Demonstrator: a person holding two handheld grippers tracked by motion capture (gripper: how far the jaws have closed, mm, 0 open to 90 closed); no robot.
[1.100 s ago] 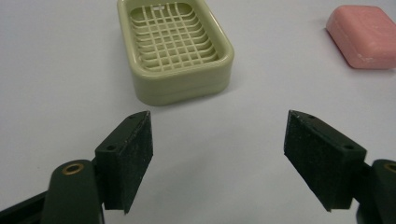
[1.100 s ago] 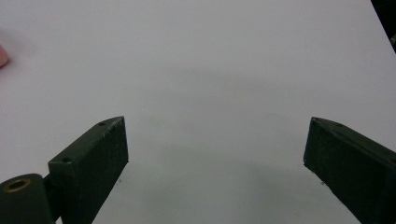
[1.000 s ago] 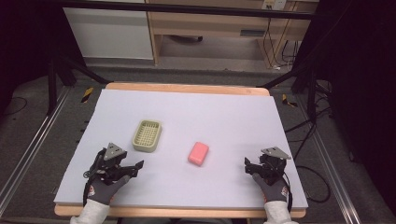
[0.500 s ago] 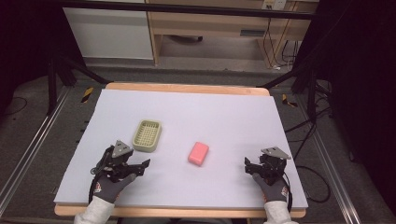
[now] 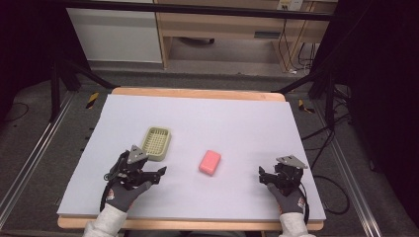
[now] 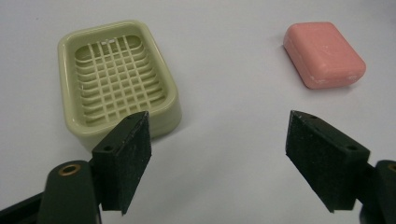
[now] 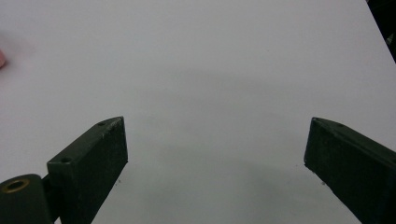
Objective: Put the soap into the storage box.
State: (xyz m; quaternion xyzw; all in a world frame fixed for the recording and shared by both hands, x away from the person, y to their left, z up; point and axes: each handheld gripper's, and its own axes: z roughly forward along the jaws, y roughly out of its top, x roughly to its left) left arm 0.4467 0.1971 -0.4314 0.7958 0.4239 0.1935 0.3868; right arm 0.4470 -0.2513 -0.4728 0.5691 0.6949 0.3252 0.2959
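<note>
Left gripper (image 6: 219,161): jaws wide, empty, near table edge, aimed between soap dish (image 6: 119,79) and pink soap bar (image 6: 324,55); right gripper (image 7: 215,165): jaws wide, empty, over bare surface. Progress, judged: nothing grasped; soap lies apart from the empty dish, presumably awaiting placement. Setting: pale sheet on wood-edged table (image 5: 197,94), cabinets (image 5: 116,34) and cables (image 5: 321,143) beyond.

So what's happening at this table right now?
A person holds a two-jaw gripper in each gloved hand over a white table. Nothing is picked up yet. The left gripper, jaws open, sits just beside a pale green soap dish, with a pink bar of soap lying apart from the dish. The right gripper, also open, is over bare table.
</note>
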